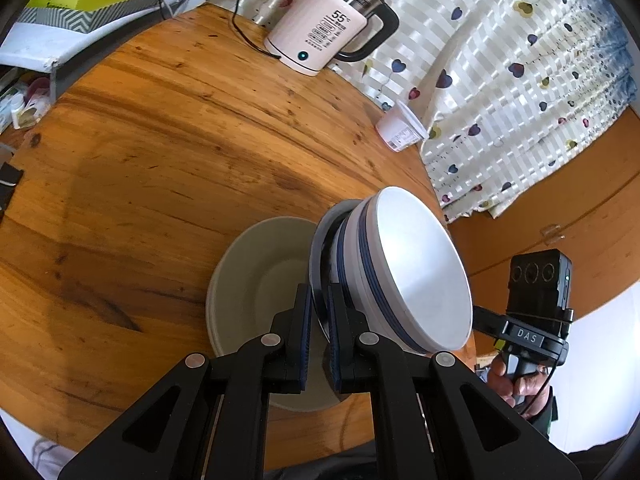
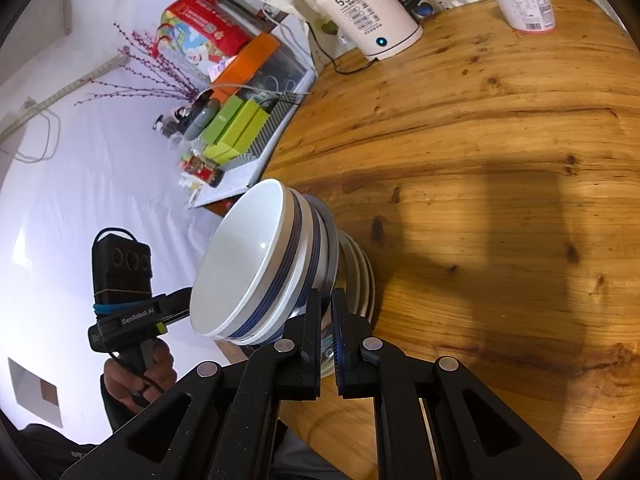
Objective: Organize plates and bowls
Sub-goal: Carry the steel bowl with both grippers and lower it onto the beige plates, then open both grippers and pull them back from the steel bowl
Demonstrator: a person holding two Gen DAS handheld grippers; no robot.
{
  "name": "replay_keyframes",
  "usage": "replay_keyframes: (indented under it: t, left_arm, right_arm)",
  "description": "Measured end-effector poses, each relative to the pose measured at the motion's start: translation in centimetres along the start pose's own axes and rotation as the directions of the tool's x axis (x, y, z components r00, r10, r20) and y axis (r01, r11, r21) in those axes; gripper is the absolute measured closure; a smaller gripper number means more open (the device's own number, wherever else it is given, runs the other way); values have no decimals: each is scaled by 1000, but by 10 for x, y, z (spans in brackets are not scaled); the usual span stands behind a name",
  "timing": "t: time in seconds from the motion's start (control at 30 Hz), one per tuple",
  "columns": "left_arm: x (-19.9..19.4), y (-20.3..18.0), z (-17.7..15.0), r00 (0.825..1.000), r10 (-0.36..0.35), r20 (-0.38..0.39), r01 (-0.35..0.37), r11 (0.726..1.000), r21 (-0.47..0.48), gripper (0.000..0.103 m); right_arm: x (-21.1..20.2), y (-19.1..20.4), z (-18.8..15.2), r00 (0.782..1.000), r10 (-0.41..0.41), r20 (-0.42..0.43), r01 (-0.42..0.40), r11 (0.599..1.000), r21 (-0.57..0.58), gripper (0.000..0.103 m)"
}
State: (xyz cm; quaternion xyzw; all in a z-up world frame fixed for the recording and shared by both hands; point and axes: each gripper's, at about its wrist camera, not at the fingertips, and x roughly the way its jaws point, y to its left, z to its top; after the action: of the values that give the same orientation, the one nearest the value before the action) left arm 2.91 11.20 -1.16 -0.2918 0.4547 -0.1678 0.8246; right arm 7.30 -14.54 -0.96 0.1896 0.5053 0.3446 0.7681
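Left claw: clenched on the rim of a plate carrying stacked blue-banded white bowls, the stack tipped on edge over the near edge of the wooden surface. Right claw: clenched on the opposite rim of the same plate; housing reads "DAS", the left's "GenRobot.AI". Beige plate: flat on the surface, beneath the left claw. Kettle: far edge, marked "55°C". Plastic cup: far edge, small print unreadable.
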Motion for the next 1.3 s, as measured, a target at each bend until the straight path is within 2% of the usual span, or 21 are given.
replay_keyframes:
  t: [0.63, 1.17, 1.3]
  left_arm:
    - [-8, 20, -8, 1000, 31, 0, -31, 998, -46, 97]
    - [-11, 24, -10, 999, 34, 14, -33, 998, -50, 96]
    - [-19, 25, -10, 997, 70, 42, -68, 997, -47, 96]
  right_arm:
    - [23, 6, -4, 999, -2, -55, 2, 1000, 4, 97]
    - [20, 9, -5, 998, -23, -61, 21, 999, -25, 94]
    - [11, 10, -7, 999, -37, -39, 36, 999, -37, 83]
